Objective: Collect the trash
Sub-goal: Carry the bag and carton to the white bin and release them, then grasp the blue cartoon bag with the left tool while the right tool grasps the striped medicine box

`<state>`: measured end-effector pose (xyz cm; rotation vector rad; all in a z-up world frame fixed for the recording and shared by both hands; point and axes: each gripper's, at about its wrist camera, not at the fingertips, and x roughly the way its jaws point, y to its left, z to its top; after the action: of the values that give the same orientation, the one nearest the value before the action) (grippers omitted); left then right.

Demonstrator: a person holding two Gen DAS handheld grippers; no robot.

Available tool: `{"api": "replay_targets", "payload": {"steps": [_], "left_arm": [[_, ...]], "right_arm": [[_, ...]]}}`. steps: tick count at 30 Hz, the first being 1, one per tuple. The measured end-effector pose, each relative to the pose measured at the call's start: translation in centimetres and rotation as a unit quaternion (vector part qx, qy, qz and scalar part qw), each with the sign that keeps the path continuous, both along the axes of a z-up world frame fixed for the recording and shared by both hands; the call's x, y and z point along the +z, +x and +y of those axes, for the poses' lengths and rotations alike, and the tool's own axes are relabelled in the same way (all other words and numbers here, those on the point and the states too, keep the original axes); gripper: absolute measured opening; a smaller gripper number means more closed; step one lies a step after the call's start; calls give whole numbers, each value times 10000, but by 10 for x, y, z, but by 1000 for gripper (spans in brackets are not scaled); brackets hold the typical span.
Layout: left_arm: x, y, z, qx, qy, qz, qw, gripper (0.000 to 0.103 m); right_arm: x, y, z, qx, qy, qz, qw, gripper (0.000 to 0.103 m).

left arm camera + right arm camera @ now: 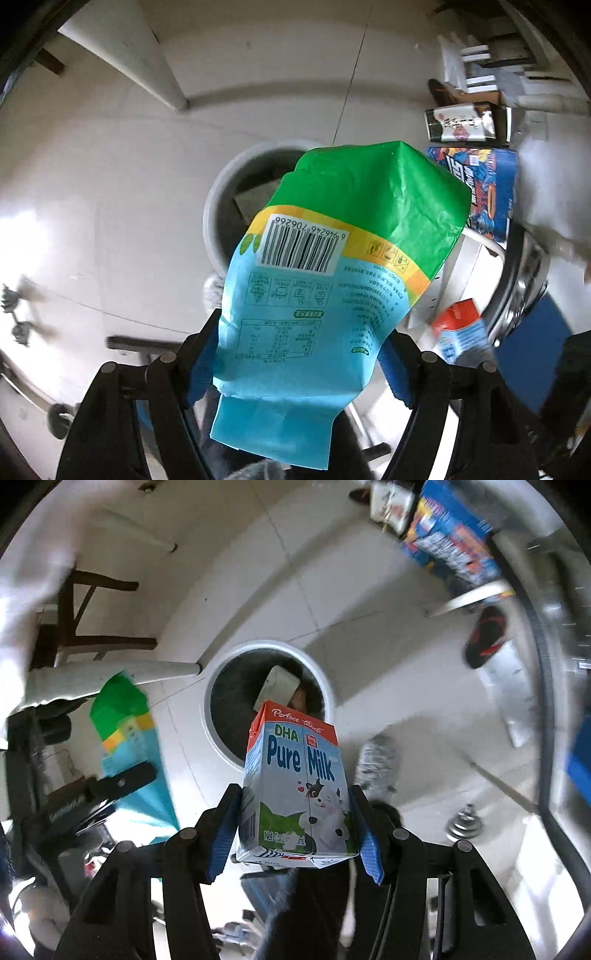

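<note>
My left gripper (299, 354) is shut on a blue, yellow and green snack bag (332, 258) and holds it in the air above the floor. The bag also shows in the right wrist view (129, 738). My right gripper (295, 830) is shut on a small Pure Milk carton (295, 786), which also shows in the left wrist view (461, 328). A round white trash bin (221, 749) stands on the floor below both, open, with a pale box (277, 690) inside. It also shows in the left wrist view (214, 206), partly hidden by the bag.
A white table leg (162, 74) and a dark wooden chair (85, 627) stand to the left. Blue printed boxes (484, 192) and a black and red shoe (484, 635) lie to the right. A grey slipper (376, 764) is near the bin.
</note>
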<state>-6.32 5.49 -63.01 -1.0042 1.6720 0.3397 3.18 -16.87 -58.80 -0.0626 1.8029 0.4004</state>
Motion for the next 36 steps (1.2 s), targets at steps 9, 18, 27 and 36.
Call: {"api": "replay_targets", "payload": {"steps": [9, 18, 27, 36], "left_arm": [[-63, 0, 13, 58, 199, 161, 9997, 98], [-20, -33, 16, -188, 1676, 90, 9856, 98], [30, -41, -7, -831, 2022, 60, 9758, 98], [106, -50, -20, -856, 2005, -179, 9758, 98]], "right_arm": [[-124, 7, 30, -19, 465, 561, 9973, 90], [-115, -12, 36, 813, -225, -36, 9964, 103], [-54, -16, 32, 1276, -778, -785, 9857, 103], [36, -30, 31, 1342, -676, -1039, 9832, 103]]}}
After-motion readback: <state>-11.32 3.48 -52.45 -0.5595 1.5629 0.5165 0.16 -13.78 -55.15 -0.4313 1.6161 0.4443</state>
